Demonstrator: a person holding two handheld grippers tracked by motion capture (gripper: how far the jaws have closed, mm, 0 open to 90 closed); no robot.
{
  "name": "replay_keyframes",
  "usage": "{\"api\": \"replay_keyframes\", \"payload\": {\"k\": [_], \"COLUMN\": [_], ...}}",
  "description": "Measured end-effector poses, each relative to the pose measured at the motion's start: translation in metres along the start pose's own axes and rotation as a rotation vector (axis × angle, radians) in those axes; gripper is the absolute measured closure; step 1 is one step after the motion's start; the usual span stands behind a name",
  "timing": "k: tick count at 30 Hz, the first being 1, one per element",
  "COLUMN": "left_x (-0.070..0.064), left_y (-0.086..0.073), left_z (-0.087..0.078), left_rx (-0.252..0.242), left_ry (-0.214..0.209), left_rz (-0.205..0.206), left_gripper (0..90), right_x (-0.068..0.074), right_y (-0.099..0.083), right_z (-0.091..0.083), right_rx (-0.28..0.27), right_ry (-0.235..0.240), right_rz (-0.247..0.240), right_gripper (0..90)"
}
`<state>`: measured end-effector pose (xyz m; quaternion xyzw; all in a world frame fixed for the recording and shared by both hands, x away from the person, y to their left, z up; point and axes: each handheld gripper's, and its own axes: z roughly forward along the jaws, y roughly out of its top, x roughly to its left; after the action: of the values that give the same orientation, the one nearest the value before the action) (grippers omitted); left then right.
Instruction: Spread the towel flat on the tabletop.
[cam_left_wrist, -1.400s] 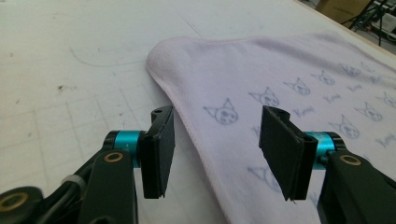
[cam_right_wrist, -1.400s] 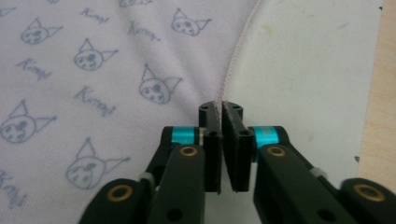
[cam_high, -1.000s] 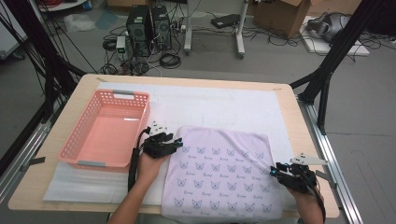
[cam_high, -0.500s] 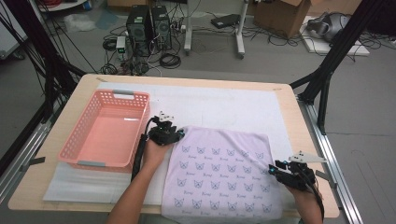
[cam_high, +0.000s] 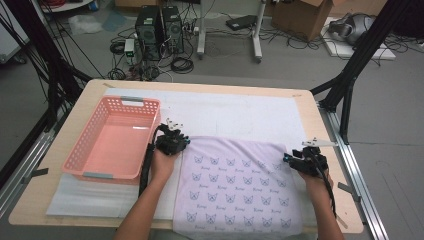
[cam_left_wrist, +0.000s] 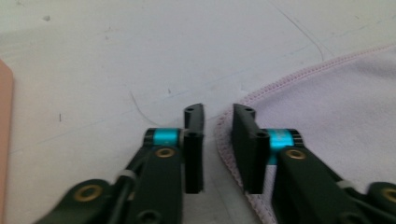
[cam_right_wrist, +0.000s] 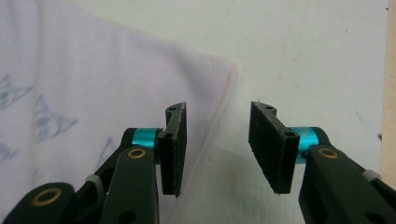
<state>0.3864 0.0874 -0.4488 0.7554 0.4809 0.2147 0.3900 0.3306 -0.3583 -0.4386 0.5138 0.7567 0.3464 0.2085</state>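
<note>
A lilac cloth (cam_high: 240, 187) printed with small cat faces lies spread flat on the near half of the bench (cam_high: 327, 150), its near edge hanging over the front rim, as a person works both far corners at once. The left gripper (cam_high: 173, 136) has slid forward over the last second from the cloth's left side to its far-left corner, just right of the pink basket (cam_high: 112, 142); in the left gripper view its jaws stand a narrow gap apart, straddling the pink-stitched hem (cam_left_wrist: 224, 140) without yet pinching it. The right gripper (cam_high: 300, 159) has barely moved and waits at the far-right corner, its jaws wide open over the cloth's edge (cam_right_wrist: 229, 79) and the white mat (cam_high: 235, 112) beneath. With both tools now lined up on matching corners, the work looks poised at the grasp: the next step is probably to close on the two corners and lift or fold the cloth. Neither corner is held so far.
</note>
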Motion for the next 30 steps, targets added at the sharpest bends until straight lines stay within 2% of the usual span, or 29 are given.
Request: {"api": "replay_keyframes", "payload": {"k": [1,3,5,6,7,8,9,10,11,13,16,20,22,23,24,25,26,27,30], "left_x": [0.001,0.001,0.0,-0.002,-0.003,-0.004,-0.003,-0.002,-0.002,-0.001,-0.002,-0.001,0.0,0.001,0.003,0.004,0.005,0.006,0.002], "left_y": [-0.001,-0.001,-0.001,-0.001,-0.001,-0.001,-0.001,0.0,0.0,0.0,0.002,0.002,0.002,0.002,0.001,0.0,0.0,-0.001,-0.001], "left_z": [0.001,0.002,0.003,0.003,0.003,0.003,0.003,0.003,0.003,0.003,0.004,0.005,0.004,0.003,0.002,0.001,0.0,-0.002,-0.008], "left_rx": [0.004,0.001,-0.002,-0.001,0.003,0.0,0.001,0.002,-0.004,-0.026,-0.061,-0.067,-0.072,-0.074,-0.072,-0.072,-0.074,-0.08,-0.1], "left_ry": [-0.005,-0.01,-0.03,-0.041,-0.036,-0.033,-0.035,-0.034,-0.017,-0.006,0.006,0.013,0.009,0.011,-0.003,-0.022,-0.041,-0.073,-0.109], "left_rz": [-0.015,-0.014,0.005,0.026,0.036,0.038,0.03,0.025,0.019,0.006,-0.003,-0.018,-0.022,-0.032,-0.041,-0.047,-0.054,-0.063,-0.054], "left_gripper": [64.9,64.7,72.0,80.1,84.0,85.5,86.2,86.5,86.8,87.1,87.2,87.1,84.1,76.4,68.4,66.4,62.3,58.0,58.1], "right_x": [-0.002,-0.005,-0.008,-0.008,-0.009,-0.008,-0.009,-0.01,-0.01,-0.009,-0.012,-0.012,-0.011,-0.011,-0.011,-0.011,-0.01,-0.01,-0.008], "right_y": [0.004,0.01,0.015,0.017,0.019,0.02,0.021,0.021,0.023,0.027,0.031,0.033,0.031,0.029,0.029,0.03,0.031,0.033,0.035], "right_z": [0.004,0.011,0.019,0.023,0.029,0.031,0.032,0.033,0.034,0.034,0.033,0.034,0.04,0.042,0.041,0.038,0.034,0.028,0.013], "right_rx": [0.0,-0.002,0.002,0.007,0.023,0.015,0.008,0.007,0.015,0.023,-0.008,-0.042,-0.016,-0.004,-0.016,-0.033,-0.053,-0.073,-0.096], "right_ry": [0.002,0.011,0.017,0.022,0.028,0.013,0.028,0.04,0.03,-0.053,-0.091,-0.117,-0.121,-0.132,-0.138,-0.13,-0.132,-0.121,-0.05], "right_rz": [0.006,0.021,0.039,0.049,0.049,0.037,0.035,0.034,0.029,-0.022,-0.036,-0.045,-0.038,-0.031,-0.013,0.005,0.002,0.003,-0.026], "right_gripper": [56.3,56.5,57.8,60.2,64.5,71.8,84.1,85.4,86.2,86.8,86.9,86.8,84.4,78.9,74.7,72.6,71.6,72.3,76.3]}}
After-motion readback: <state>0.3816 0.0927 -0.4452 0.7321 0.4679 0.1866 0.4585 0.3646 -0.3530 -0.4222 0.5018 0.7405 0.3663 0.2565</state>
